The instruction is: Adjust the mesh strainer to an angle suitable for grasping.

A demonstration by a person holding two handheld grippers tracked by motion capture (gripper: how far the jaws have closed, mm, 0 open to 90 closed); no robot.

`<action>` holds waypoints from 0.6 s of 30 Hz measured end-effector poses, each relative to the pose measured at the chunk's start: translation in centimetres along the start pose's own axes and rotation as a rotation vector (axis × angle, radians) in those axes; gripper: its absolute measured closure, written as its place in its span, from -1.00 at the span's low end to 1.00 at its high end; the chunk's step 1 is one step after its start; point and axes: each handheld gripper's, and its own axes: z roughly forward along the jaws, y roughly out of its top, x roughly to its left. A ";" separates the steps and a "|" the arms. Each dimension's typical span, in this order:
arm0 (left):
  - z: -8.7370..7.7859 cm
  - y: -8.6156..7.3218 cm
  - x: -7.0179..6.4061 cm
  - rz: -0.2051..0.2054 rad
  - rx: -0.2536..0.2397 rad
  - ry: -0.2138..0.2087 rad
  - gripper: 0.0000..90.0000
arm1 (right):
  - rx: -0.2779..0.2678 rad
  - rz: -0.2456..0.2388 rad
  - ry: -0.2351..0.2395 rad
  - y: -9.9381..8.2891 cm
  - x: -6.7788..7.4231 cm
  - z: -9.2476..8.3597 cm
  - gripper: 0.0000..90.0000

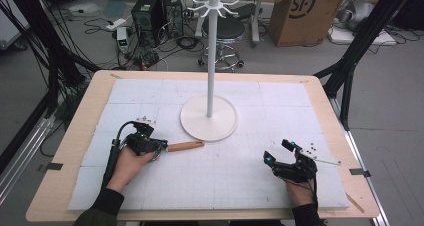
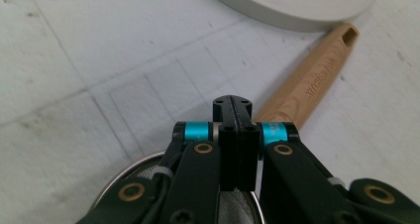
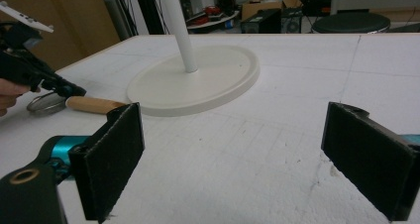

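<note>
**Strainer held at the stand's base, right hand-held gripper released**

High view: the left hand-held gripper [image 1: 156, 147] lies at lower left of the frame, above the person's left hand [image 1: 131, 162]. Its jaws are clenched at the junction of a small wire-mesh strainer [image 1: 156, 154] and its wooden handle [image 1: 184, 146]. The handle runs to the right, level on the white foam mat [image 1: 280, 111] that covers the bench [image 1: 80, 131], and its free end reaches the rim of the round base [image 1: 225, 117] of a white hook stand [image 1: 211, 61] at frame centre. The right hand-held gripper [image 1: 277, 152] sits at lower right, well apart from the strainer and the stand, jaws spread and nothing between them.

Left gripper view: the black jaws meet at mid-frame, closed together. The strainer's metal rim and mesh [image 2: 141, 167] show at the bottom, beneath the linkage. The handle [image 2: 312, 80] extends to the upper right; its slotted end lies just beside the stand's base [image 2: 297, 6]. Whether the two touch cannot be told.

Right gripper view: the two pads [image 3: 116, 159] stand wide apart at lower left and lower right, over bare mat. The stand's pole [image 3: 181, 30] rises from its base in the upper middle. At left edge, the other gripper [image 3: 74, 91] grasps the strainer [image 3: 44, 104] where the handle begins.
</note>
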 end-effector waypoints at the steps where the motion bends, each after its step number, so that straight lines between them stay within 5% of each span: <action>1: -0.1 -0.2 -0.1 0.002 0.001 -0.005 1.00 | 0.000 0.002 0.001 0.0 0.0 0.0 -0.81; 6: -0.4 -0.7 -0.7 0.028 0.016 -0.020 1.00 | 0.001 -0.006 -0.003 0.0 0.1 0.2 -0.81; 18: -1.2 -2.7 -1.5 0.013 -0.010 -0.057 1.00 | 0.005 -0.008 -0.005 0.0 0.2 0.2 -0.81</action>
